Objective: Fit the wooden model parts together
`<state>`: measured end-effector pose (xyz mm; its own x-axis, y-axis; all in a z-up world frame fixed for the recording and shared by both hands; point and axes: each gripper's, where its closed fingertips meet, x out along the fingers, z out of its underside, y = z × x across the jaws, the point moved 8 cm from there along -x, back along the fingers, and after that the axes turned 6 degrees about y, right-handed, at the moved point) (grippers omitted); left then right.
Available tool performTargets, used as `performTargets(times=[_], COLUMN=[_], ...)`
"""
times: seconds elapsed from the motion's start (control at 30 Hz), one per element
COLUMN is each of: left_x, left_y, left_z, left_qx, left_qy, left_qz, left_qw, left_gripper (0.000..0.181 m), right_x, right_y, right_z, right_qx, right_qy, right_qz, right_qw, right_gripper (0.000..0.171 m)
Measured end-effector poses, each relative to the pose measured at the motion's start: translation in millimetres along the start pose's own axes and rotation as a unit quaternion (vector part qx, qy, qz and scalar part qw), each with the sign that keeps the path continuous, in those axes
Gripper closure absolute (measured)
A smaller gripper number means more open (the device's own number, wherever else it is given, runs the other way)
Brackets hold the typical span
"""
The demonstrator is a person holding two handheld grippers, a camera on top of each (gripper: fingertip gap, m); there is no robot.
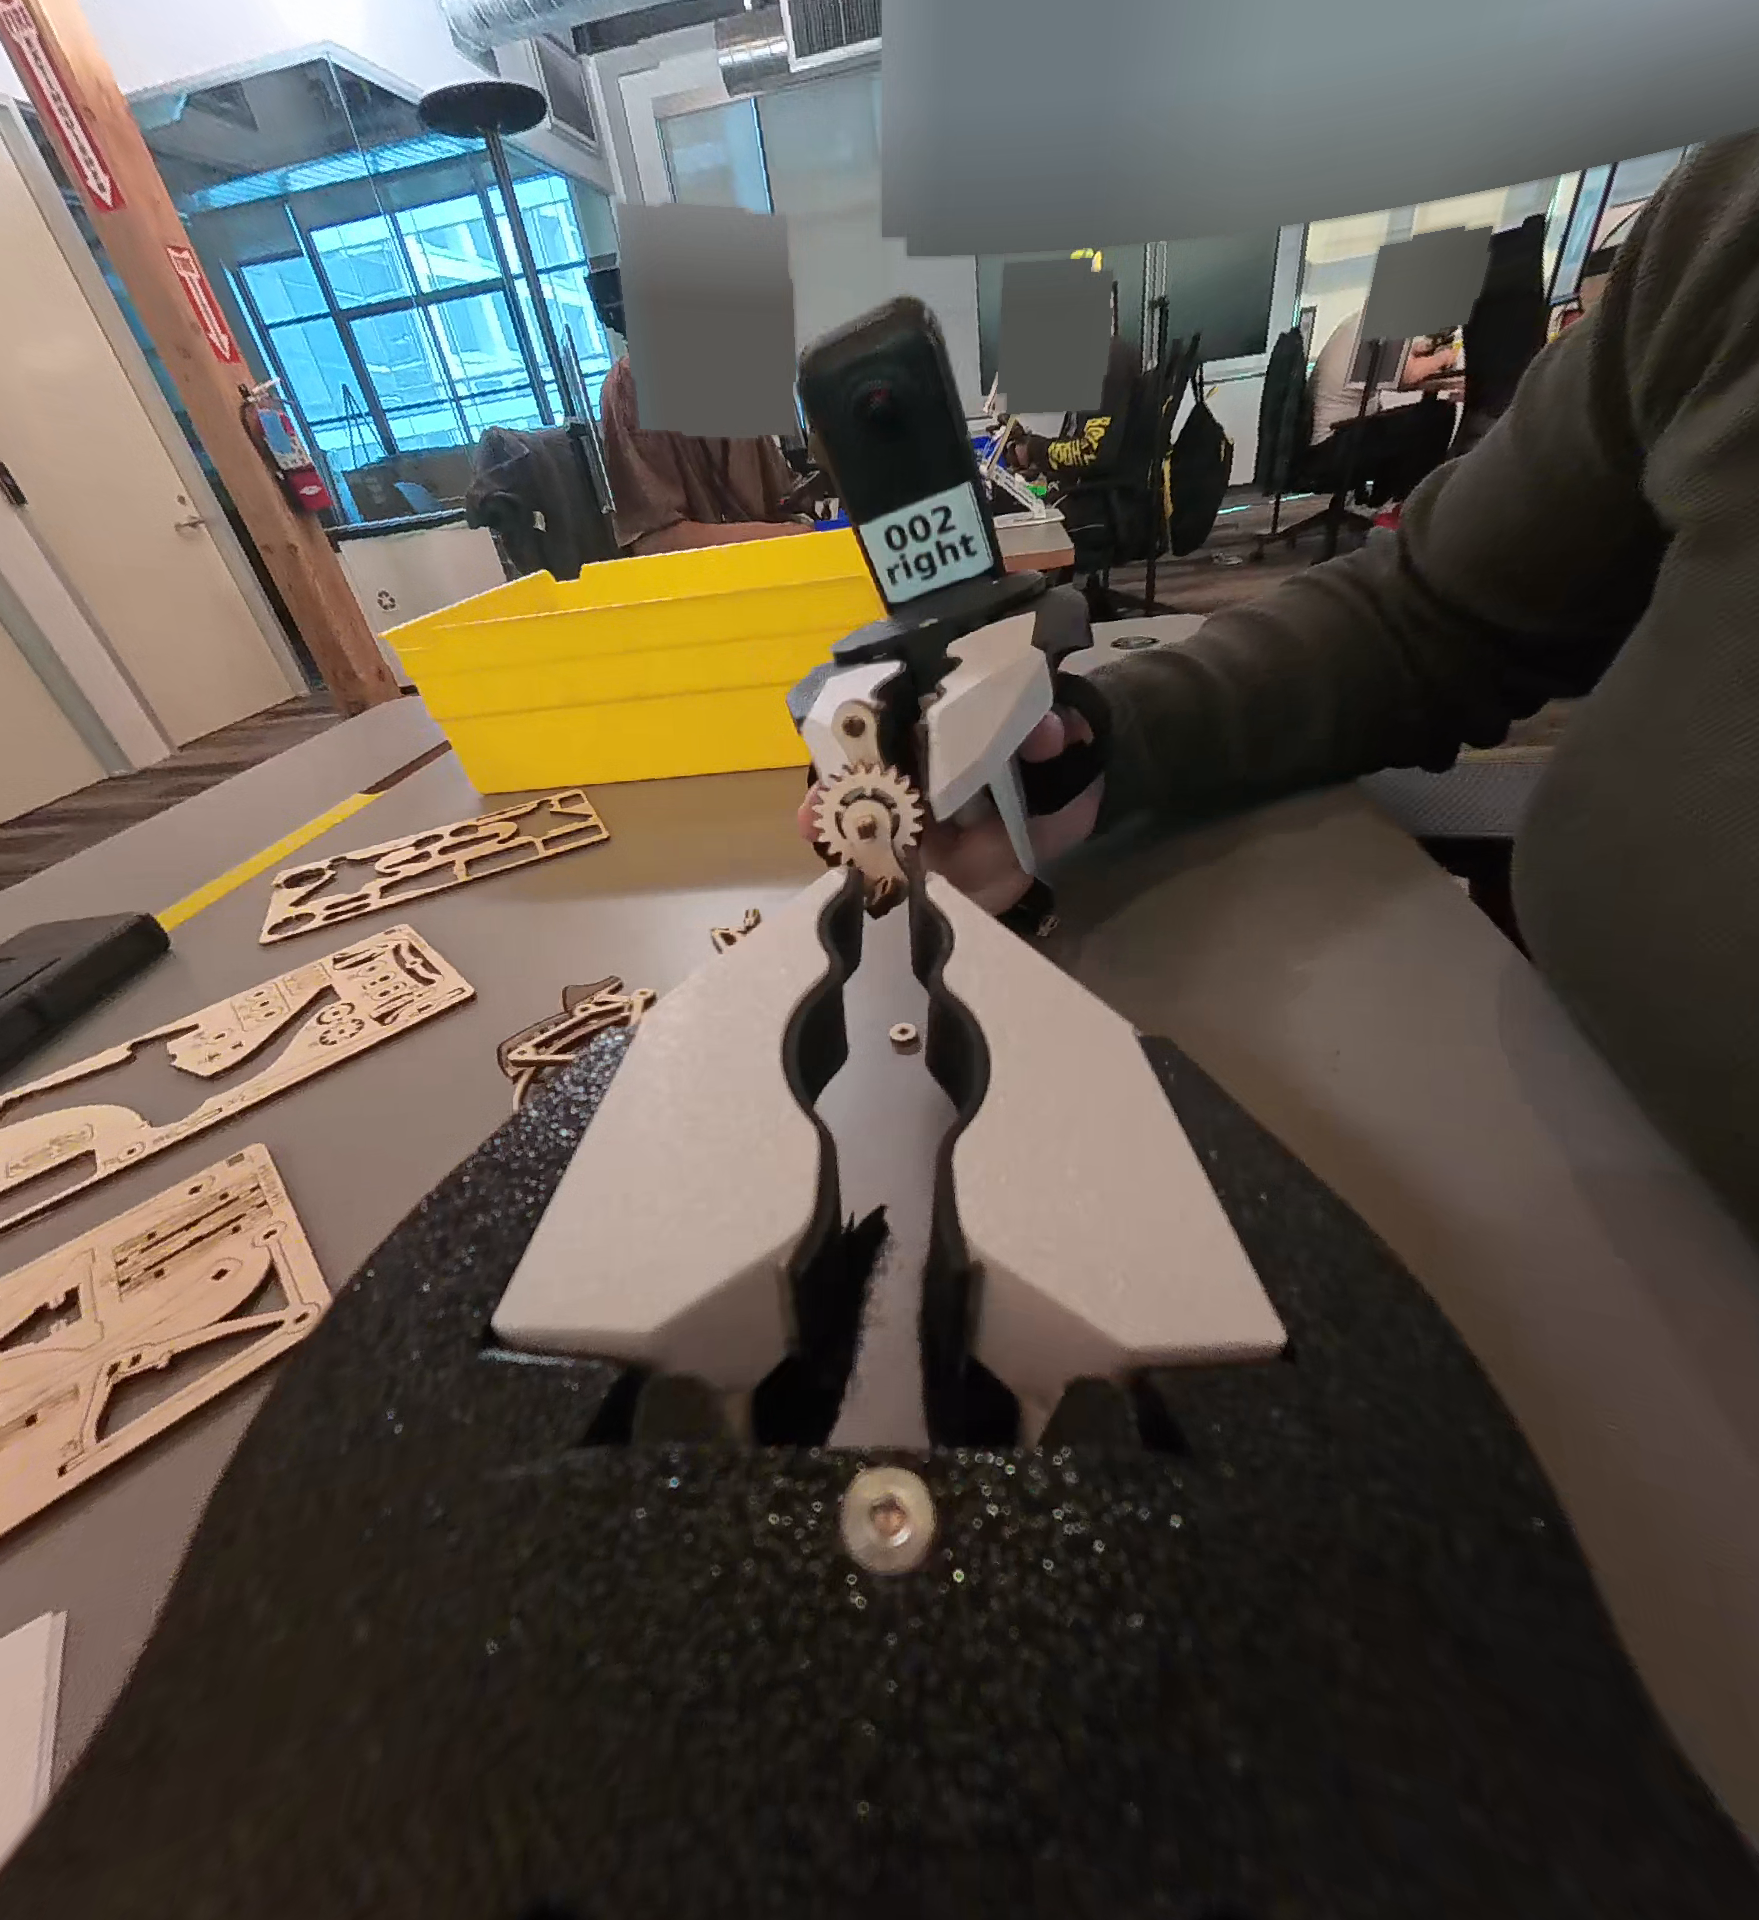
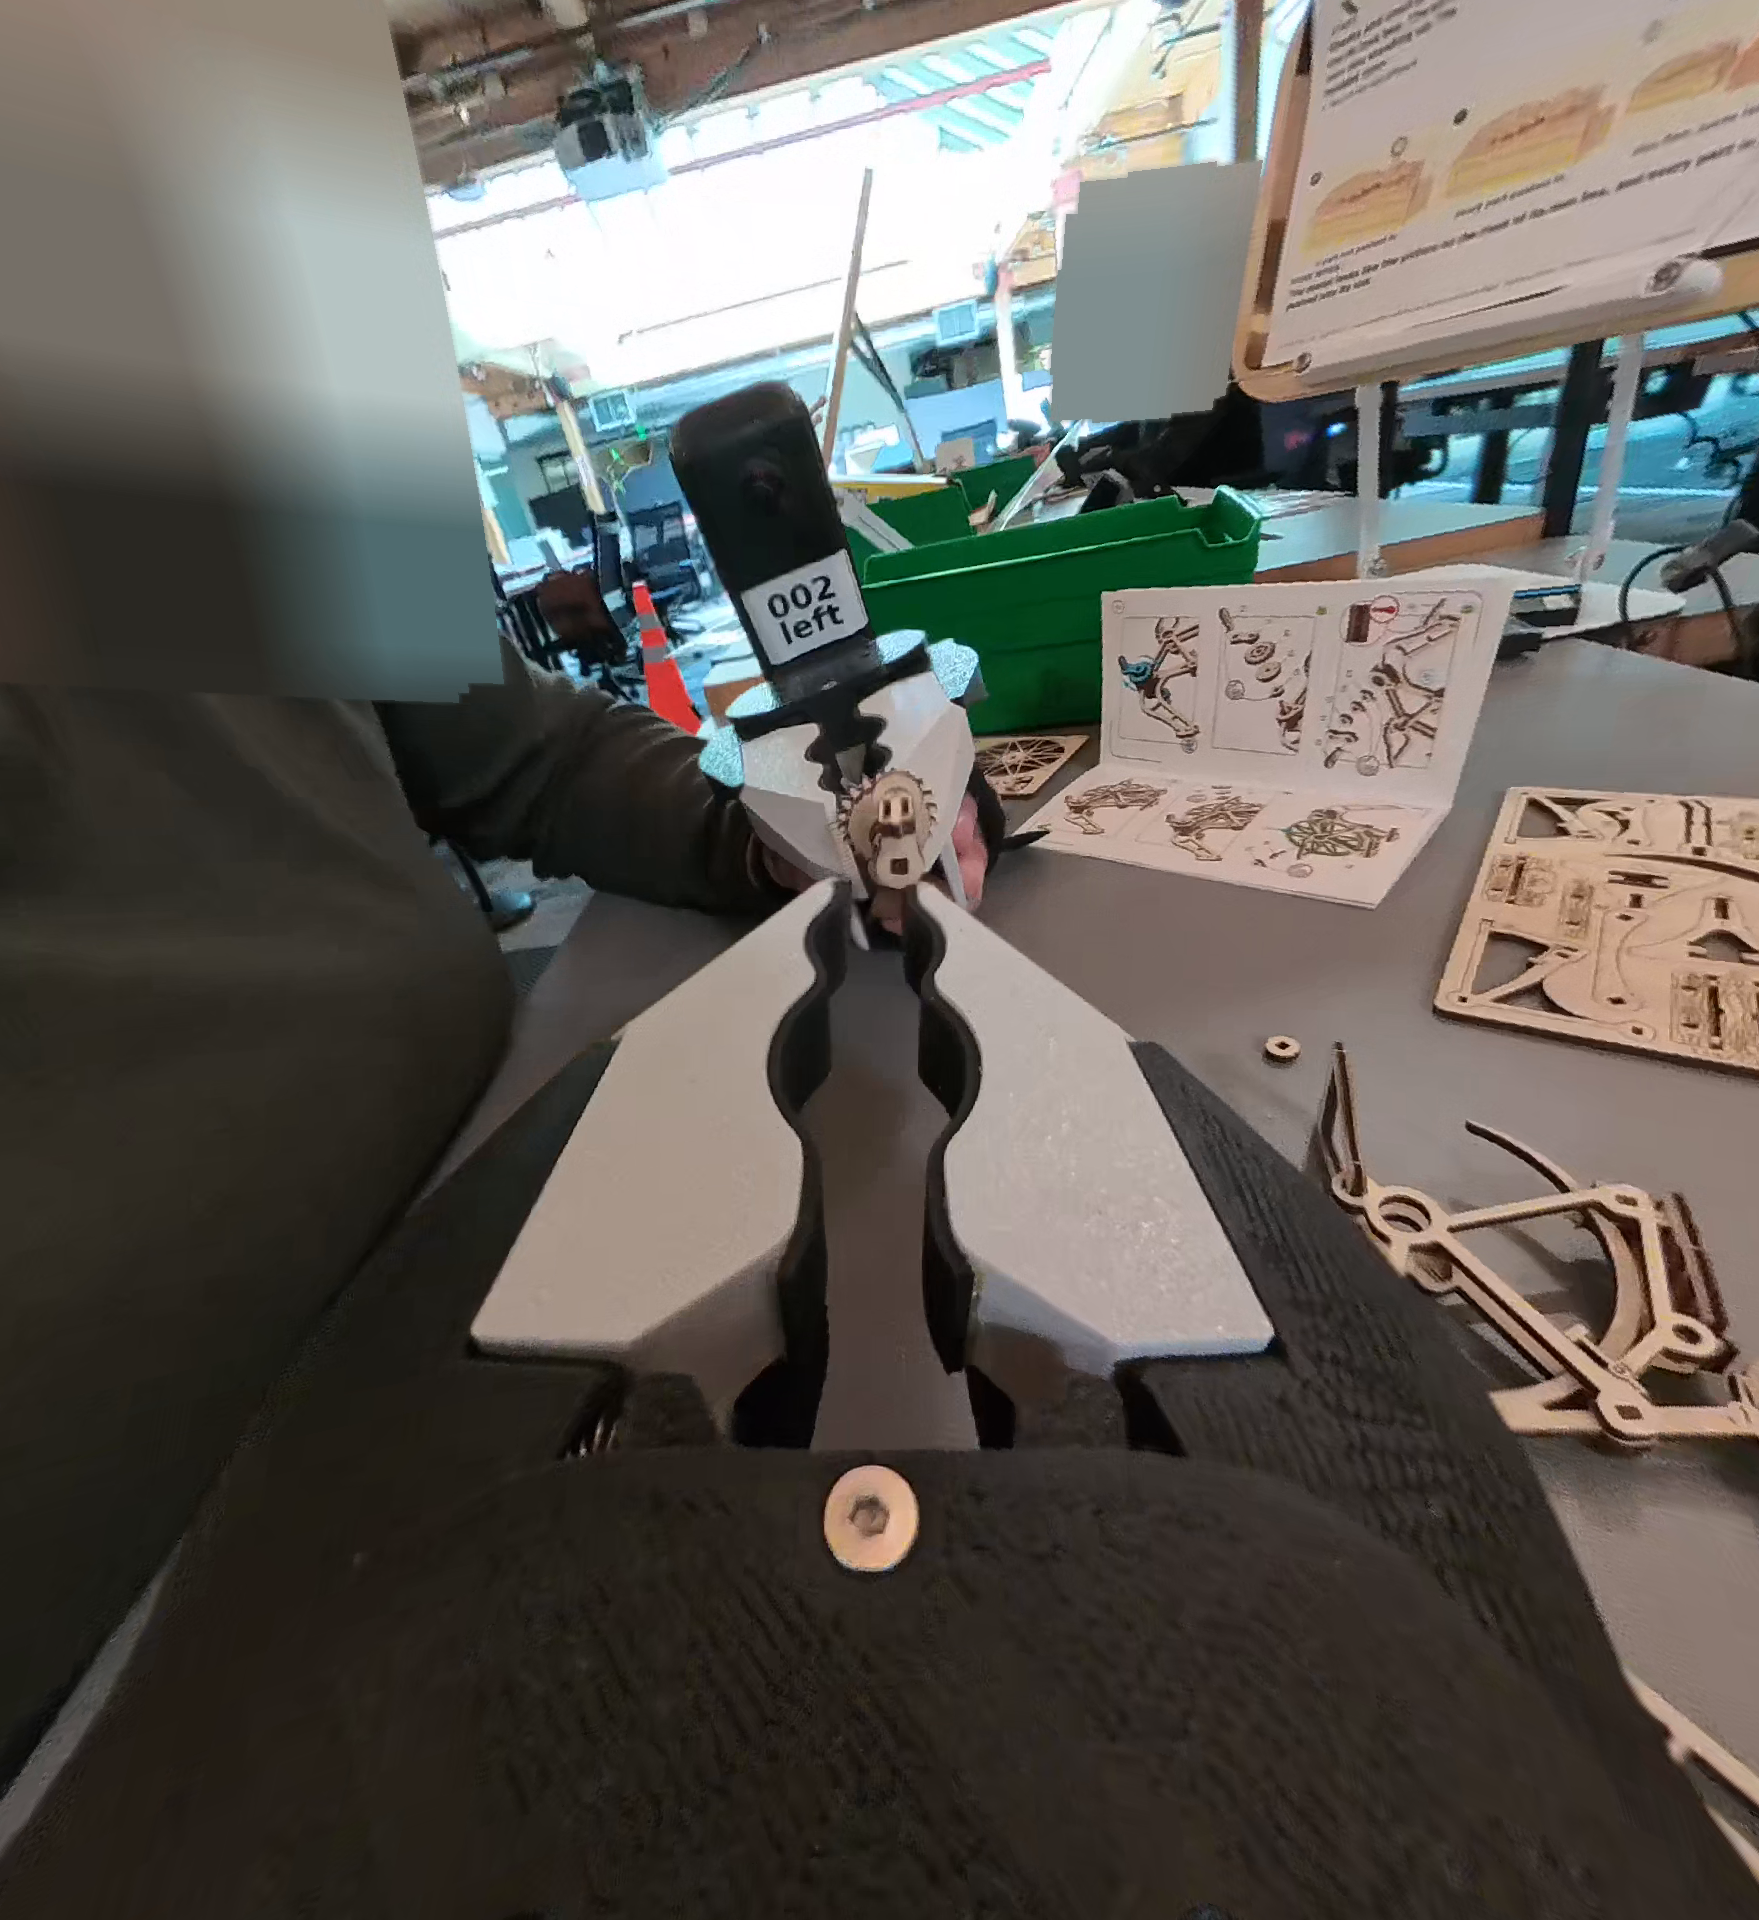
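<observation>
The gear [image 1: 867,821], a small toothed wooden wheel with a flat arm pinned on it, hangs in the air between the two facing sets of fingers, above the tabletop [image 1: 1218,997]. The left fingers [image 1: 880,891] are nearly closed, their tips pinching the gear's lower edge. The right fingers [image 2: 880,914] are just as narrow, meeting the same piece from the opposite side; whether they truly clamp it I cannot tell. Bare tabletop lies under both. Cut sheets [image 1: 231,1023] lie left of the left fingers; a half-built frame [image 2: 1540,1278], a small ring [image 2: 1280,1047] and a booklet [image 2: 1270,727] lie right of the right fingers
</observation>
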<state>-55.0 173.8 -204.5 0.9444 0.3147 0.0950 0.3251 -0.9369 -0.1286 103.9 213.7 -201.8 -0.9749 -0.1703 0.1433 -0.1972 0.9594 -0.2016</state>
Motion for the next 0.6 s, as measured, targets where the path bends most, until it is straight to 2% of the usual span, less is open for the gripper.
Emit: performTargets(times=[0.17, 0.4, 0.47, 0.53, 0.6], left_x=[1.7, 2.8, 1.8, -1.6, -3.5], left_y=[1.8, 3.1, 1.2, -2.2, -3.3], left_z=[0.9, 1.8, 1.0, -1.2, -2.3], left_qx=[-0.003, 0.0, 0.004, 0.016, 0.026], left_qy=[-0.009, -0.015, -0.009, 0.009, 0.02], left_qz=[0.011, 0.014, -0.008, -0.053, -0.066], left_qw=[1.0, 1.0, 1.0, 0.998, 0.997], left_gripper=[0.175, 0.175, 0.173, 0.161, 0.154], right_x=[2.0, 5.4, 6.1, 4.7, -1.0], right_y=[0.4, -2.6, 0.3, 7.4, 15.1], right_z=[-2.6, -1.8, -2.4, -3.9, -7.8], right_qx=[0.003, 0.017, 0.042, 0.088, 0.158], right_qy=[0.021, 0.019, 0.022, 0.041, 0.081], right_qz=[0.02, 0.013, 0.017, 0.039, 0.052], right_qw=[1.0, 1.0, 0.999, 0.995, 0.983], right_gripper=[0.153, 0.163, 0.164, 0.164, 0.164])
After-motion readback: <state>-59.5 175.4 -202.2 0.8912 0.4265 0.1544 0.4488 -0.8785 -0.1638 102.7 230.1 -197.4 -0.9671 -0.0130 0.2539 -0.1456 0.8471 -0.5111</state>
